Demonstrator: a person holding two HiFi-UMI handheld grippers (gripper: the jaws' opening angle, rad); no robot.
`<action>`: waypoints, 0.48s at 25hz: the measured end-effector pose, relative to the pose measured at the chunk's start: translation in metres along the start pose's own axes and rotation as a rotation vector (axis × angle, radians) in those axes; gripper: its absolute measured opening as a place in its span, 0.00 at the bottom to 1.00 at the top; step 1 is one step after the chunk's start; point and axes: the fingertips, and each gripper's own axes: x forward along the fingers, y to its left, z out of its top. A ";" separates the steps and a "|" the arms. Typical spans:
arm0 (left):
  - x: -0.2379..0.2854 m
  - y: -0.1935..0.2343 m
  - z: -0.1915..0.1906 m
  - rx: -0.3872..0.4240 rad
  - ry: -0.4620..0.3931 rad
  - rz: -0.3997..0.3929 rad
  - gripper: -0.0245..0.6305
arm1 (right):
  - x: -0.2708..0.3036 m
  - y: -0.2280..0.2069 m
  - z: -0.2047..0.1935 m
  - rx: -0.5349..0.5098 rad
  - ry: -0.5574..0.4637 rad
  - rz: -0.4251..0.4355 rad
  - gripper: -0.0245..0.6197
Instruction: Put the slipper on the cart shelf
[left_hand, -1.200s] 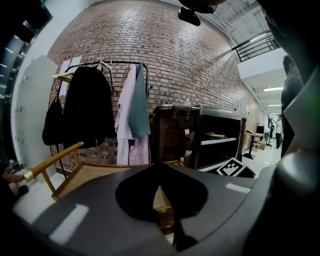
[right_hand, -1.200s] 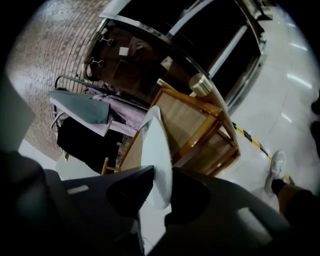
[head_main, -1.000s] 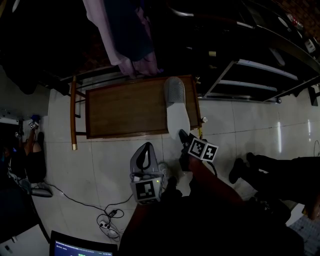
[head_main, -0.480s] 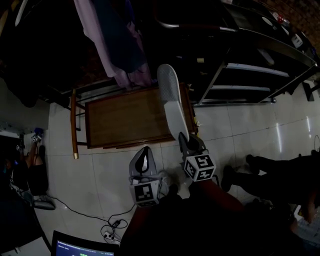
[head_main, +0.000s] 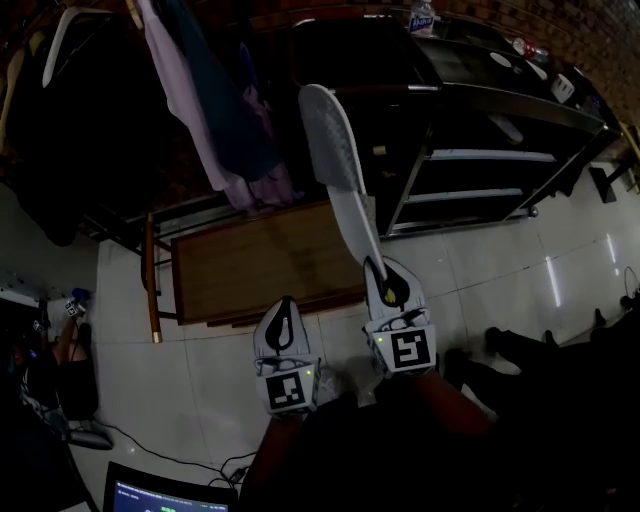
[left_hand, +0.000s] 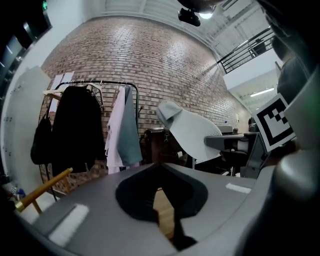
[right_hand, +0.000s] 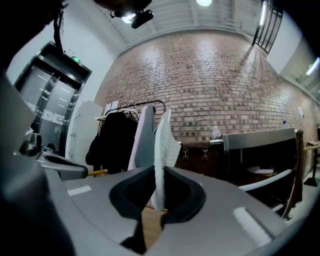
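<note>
A pale grey slipper (head_main: 335, 170) is held up off the floor, sole edge-on, its toe pointing towards the black cart (head_main: 480, 160). My right gripper (head_main: 377, 272) is shut on its heel end. In the right gripper view the slipper (right_hand: 159, 150) stands as a thin white edge clamped between the jaws of the right gripper (right_hand: 156, 202). My left gripper (head_main: 284, 305) hangs beside it over the low wooden table (head_main: 250, 265), jaws together and holding nothing. The left gripper view shows the slipper (left_hand: 192, 135) ahead and to the right of the left gripper (left_hand: 162, 200).
The cart has several open shelves and a bottle (head_main: 422, 17) on its top. Clothes (head_main: 200, 110) hang from a rack behind the table. A person's dark shoes (head_main: 500, 340) rest on the white tiles at the right. A lit screen (head_main: 160, 495) is at the bottom left.
My right gripper has lifted the slipper off the wooden table and swung it up and forward towards the cart. The left gripper rose slightly beside it.
</note>
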 end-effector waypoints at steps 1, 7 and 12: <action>0.001 0.000 0.005 -0.003 -0.008 0.004 0.06 | -0.001 -0.001 0.008 0.000 -0.015 -0.006 0.09; 0.003 -0.005 0.022 -0.006 -0.056 -0.036 0.06 | -0.012 -0.007 0.042 -0.043 -0.097 -0.025 0.09; 0.009 -0.007 0.037 -0.010 -0.091 -0.033 0.06 | -0.015 -0.008 0.046 -0.101 -0.118 -0.014 0.09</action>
